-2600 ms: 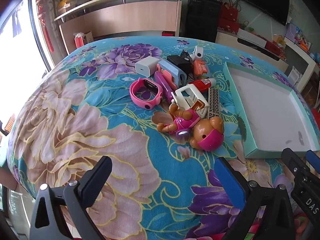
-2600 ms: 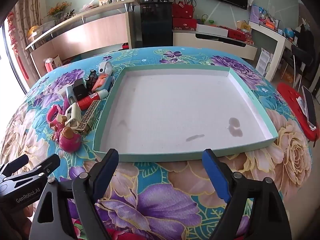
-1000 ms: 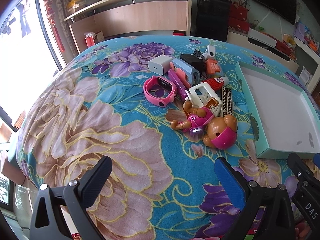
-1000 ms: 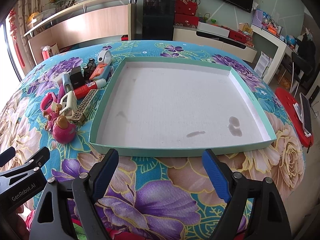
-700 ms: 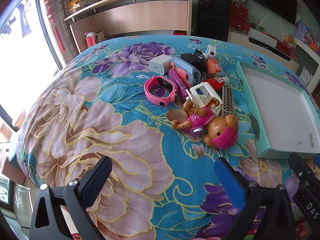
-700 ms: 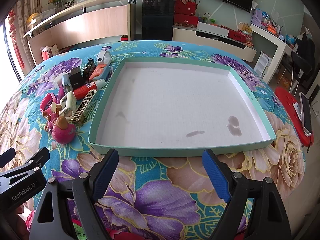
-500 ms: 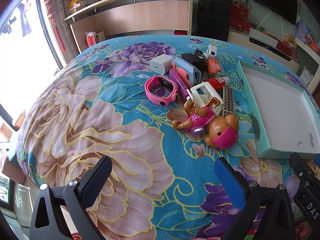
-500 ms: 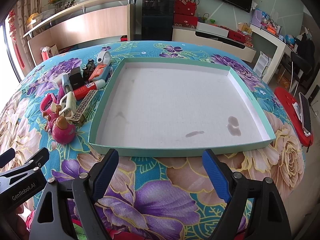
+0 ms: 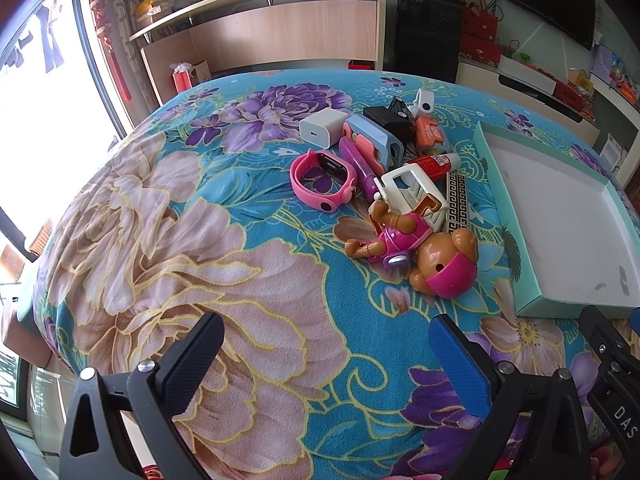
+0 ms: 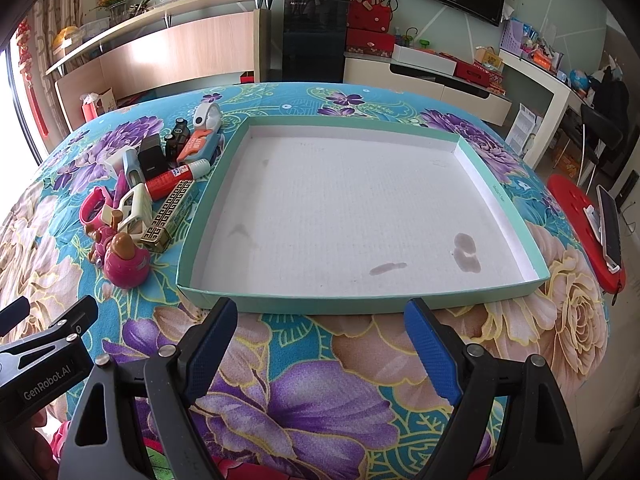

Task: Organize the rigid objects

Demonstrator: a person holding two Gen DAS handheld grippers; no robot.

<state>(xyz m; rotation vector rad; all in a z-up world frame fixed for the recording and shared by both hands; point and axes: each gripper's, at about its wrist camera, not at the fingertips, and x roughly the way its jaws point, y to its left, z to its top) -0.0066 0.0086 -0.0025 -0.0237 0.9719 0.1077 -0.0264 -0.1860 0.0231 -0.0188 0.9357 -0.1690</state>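
Both claws stand wide with nothing between the fingers: the left claw [image 9: 326, 344] hovers over the floral-covered bench [image 9: 168, 248], the right claw [image 10: 320, 324] just before the near wall of the tray [image 10: 320, 302]. Left of the tray lies the pile: the toy dog [image 9: 416, 248] nearest, then the pink watch [image 9: 324, 180], the white charger [image 9: 324, 128] farthest.

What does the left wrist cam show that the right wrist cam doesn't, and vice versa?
Left wrist only: the white charger cube in full, and the cloth's pale peony.
Right wrist only: the whole tray, including its far rim, and the red stool.
Both: the toy pup, the pink watch, the glue stick, and both open grippers.
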